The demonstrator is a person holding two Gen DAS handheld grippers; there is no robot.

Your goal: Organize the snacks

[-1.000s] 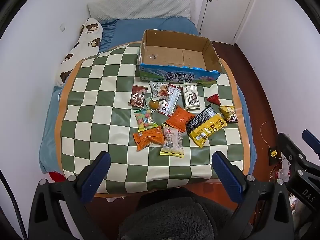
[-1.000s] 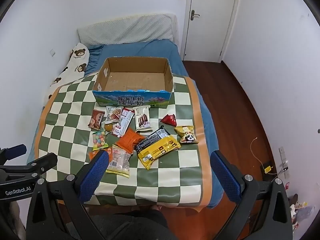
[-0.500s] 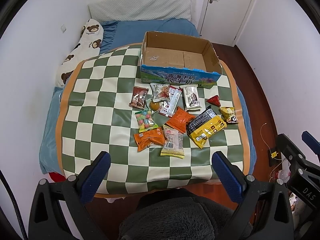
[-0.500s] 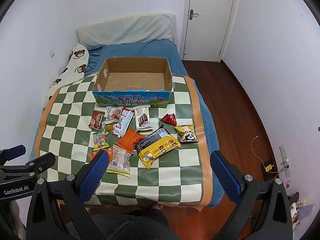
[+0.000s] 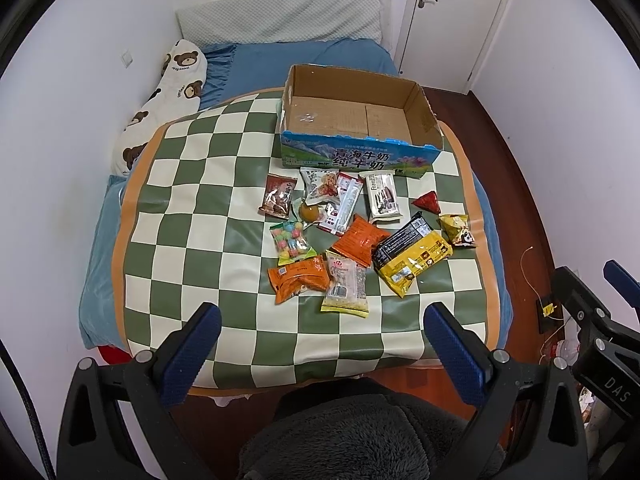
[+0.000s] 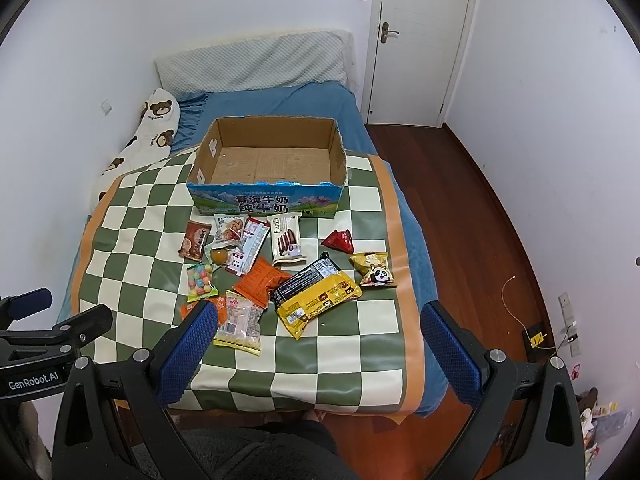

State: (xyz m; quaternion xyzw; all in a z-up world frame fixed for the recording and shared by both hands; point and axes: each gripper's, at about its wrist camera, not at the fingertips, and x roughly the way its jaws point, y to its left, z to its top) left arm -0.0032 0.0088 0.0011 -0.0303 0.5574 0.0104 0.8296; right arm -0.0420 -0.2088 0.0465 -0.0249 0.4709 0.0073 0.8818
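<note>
Cardboard is the goal here: the open brown cardboard box with a blue printed front [image 5: 362, 120] sits empty at the far side of the green-and-cream checkered cloth [image 5: 192, 208] spread over the bed, and every snack lies loose on the cloth just in front of it. Both tools hang back over the near edge, the left gripper [image 5: 320, 344] and the right gripper [image 6: 316, 336] each spread wide with nothing between their blue pads, so the step in hand reads as choosing and reaching for a first packet. A sensible start is at the near fringe of the pile — the pale clear-wrapped packet with a yellow lower edge [image 5: 346, 287] for either tool, the crinkled orange pouch [image 5: 298, 279] for the left, the long yellow-and-black bag [image 6: 316, 300] for the right. Come down steeply, straddle a packet across its narrow side, and pinch the sealed edge rather than the puffed middle, since the foil will likely slip and the cloth may bunch. The yellow-and-black bag overlaps the flat orange sachet [image 6: 262, 281], so lifting it first frees the one beneath. Against the views a second earlier, the snacks and box lie unchanged; both cameras have only drifted slightly, the box sitting a touch lower in frame.
</note>
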